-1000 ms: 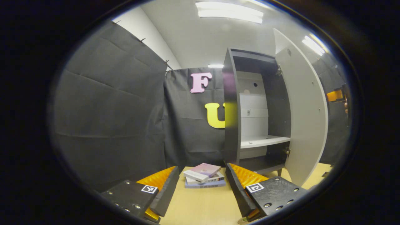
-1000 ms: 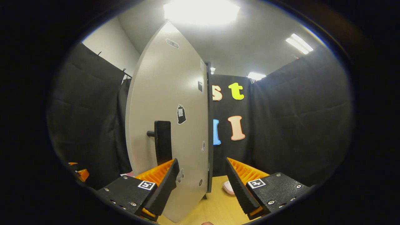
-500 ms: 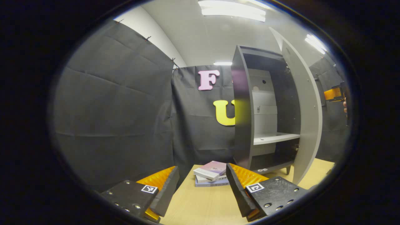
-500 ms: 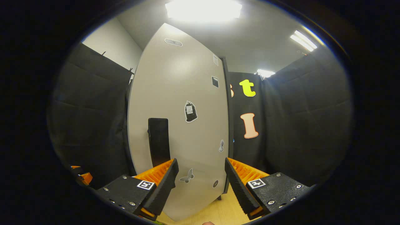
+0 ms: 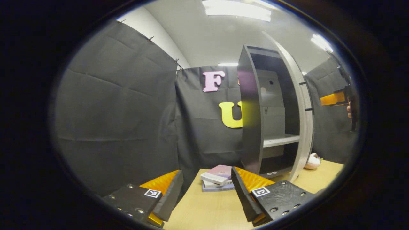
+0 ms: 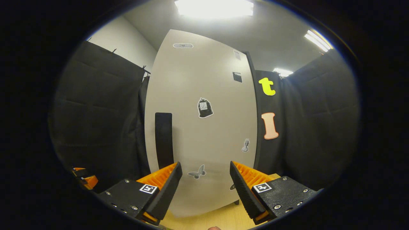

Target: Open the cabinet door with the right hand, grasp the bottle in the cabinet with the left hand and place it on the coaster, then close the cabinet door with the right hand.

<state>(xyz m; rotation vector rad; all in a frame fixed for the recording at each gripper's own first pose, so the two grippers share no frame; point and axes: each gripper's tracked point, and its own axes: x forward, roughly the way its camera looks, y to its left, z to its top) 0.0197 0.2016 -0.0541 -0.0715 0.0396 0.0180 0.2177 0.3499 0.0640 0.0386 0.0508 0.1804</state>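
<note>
The dark cabinet (image 5: 252, 108) stands on the wooden table with its pale door (image 5: 303, 127) swung nearly to, seen almost edge-on. A narrow gap still shows the white shelf (image 5: 281, 140) inside. In the right gripper view the door face (image 6: 204, 127) stands close ahead, its black upright handle (image 6: 163, 140) just above the left finger. My right gripper (image 6: 206, 185) is open, holding nothing, and I cannot tell whether it touches the door. It also appears far right as the right gripper (image 5: 335, 98) in a hand. My left gripper (image 5: 207, 188) is open and holds nothing, low over the table.
A small stack of books (image 5: 217, 180) lies on the table (image 5: 204, 210) just ahead of my left gripper, left of the cabinet's foot. A pink object (image 5: 312, 161) rests on the table beyond the door. Stickers (image 6: 204, 108) dot the door face. Black cloth walls surround the booth.
The cabinet door has swung from wide open to nearly shut, with my right gripper following its face. The left gripper view has shifted slightly left; its gripper stays open.
</note>
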